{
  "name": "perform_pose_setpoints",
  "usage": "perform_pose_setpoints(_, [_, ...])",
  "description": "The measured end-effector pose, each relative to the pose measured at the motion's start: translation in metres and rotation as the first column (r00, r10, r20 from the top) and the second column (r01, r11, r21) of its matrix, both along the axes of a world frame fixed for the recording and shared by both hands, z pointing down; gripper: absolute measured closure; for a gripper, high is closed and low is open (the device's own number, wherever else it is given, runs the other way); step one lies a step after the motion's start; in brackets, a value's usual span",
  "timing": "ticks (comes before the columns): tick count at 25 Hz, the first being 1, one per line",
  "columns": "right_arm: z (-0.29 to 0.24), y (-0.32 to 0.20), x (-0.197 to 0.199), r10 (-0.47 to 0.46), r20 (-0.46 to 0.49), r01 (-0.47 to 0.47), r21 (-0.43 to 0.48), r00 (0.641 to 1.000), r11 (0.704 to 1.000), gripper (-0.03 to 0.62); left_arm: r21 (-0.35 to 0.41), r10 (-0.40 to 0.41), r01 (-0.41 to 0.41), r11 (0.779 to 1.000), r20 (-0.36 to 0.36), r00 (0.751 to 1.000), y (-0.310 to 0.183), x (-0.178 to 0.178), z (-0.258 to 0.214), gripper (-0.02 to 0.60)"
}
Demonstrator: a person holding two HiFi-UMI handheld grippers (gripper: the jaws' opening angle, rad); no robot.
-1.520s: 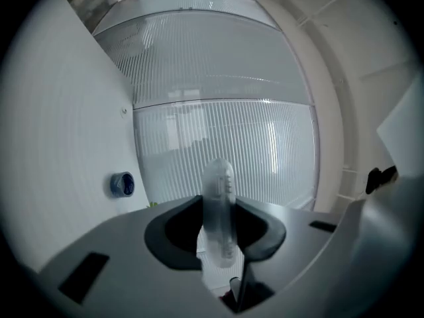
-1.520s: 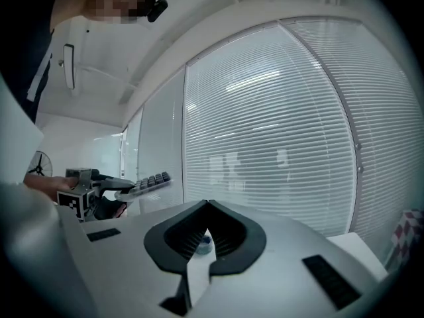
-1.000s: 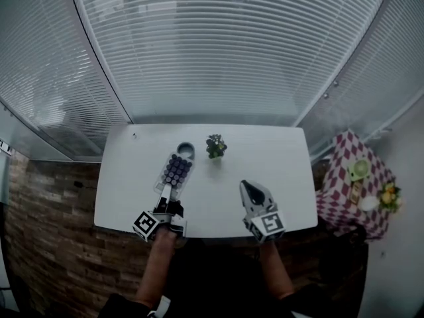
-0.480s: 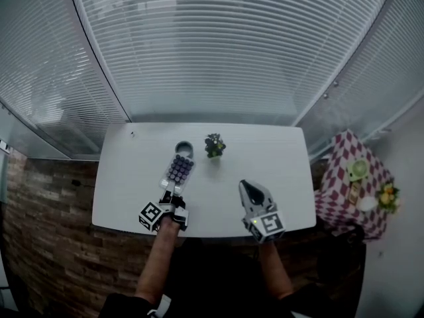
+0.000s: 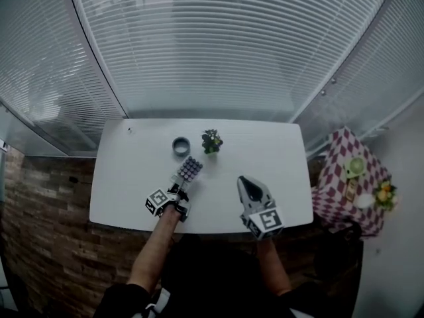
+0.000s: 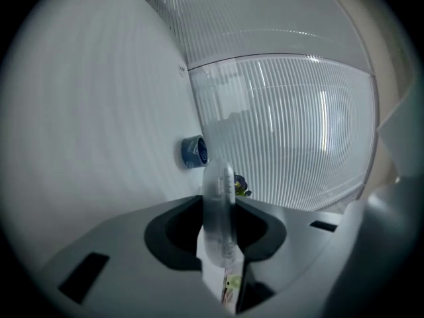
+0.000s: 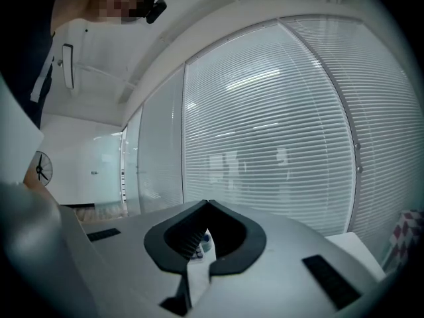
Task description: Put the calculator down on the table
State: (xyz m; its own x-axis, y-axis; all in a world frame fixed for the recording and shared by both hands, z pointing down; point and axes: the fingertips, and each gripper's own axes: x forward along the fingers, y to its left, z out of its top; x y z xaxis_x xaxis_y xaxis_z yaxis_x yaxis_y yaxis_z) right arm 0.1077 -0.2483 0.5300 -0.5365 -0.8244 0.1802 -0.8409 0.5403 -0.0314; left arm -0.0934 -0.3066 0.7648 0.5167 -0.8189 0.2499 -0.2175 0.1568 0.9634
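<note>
My left gripper (image 5: 179,191) is shut on the near end of the calculator (image 5: 190,169), a clear-cased one with dark round keys. It holds it low over the white table (image 5: 278,151), left of centre; I cannot tell whether it touches the top. In the left gripper view the calculator (image 6: 219,207) shows edge-on, clamped between the two jaws, with the table (image 6: 99,111) at the left. My right gripper (image 5: 243,181) rests over the table's front right part, shut with nothing in it; its jaw tips meet in the right gripper view (image 7: 207,204).
A grey-blue tape roll (image 5: 181,146) (image 6: 193,152) and a small potted plant (image 5: 211,141) (image 6: 241,188) stand just beyond the calculator. A side table with a checked cloth (image 5: 341,177) stands to the right. Window blinds run behind the table.
My left gripper has sunk toward the table top with the calculator and shifted a little right and away from me. The right gripper has stayed where it was.
</note>
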Motion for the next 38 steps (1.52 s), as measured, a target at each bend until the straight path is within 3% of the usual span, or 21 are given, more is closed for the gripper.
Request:
perform_pose_setpoints(14, [-0.006, 0.007, -0.001, 0.023, -0.003, -0.023, 0.004, 1.0, 1.0, 0.588, -0.091, 0.079, -0.077, 0.993, 0.015, 0.997, -0.016, 0.014, 0.052, 0.482])
perform_pose_setpoints(19, [0.002, 0.012, -0.004, 0.007, -0.054, -0.007, -0.01, 0.999, 1.0, 0.588, -0.111, 0.11, -0.107, 0.988, 0.021, 0.994, -0.02, 0.013, 0.066, 0.481])
perform_pose_setpoints(29, [0.003, 0.013, 0.006, 0.058, -0.031, -0.059, -0.011, 0.998, 0.998, 0.588, -0.13, 0.122, -0.121, 0.984, -0.002, 0.993, -0.023, 0.018, 0.072, 0.482])
perform_pose_setpoints(38, [0.004, 0.018, 0.004, 0.044, -0.046, -0.045, -0.023, 0.998, 0.999, 0.588, -0.145, 0.143, -0.137, 0.98, 0.034, 0.989, -0.025, 0.013, 0.077, 0.48])
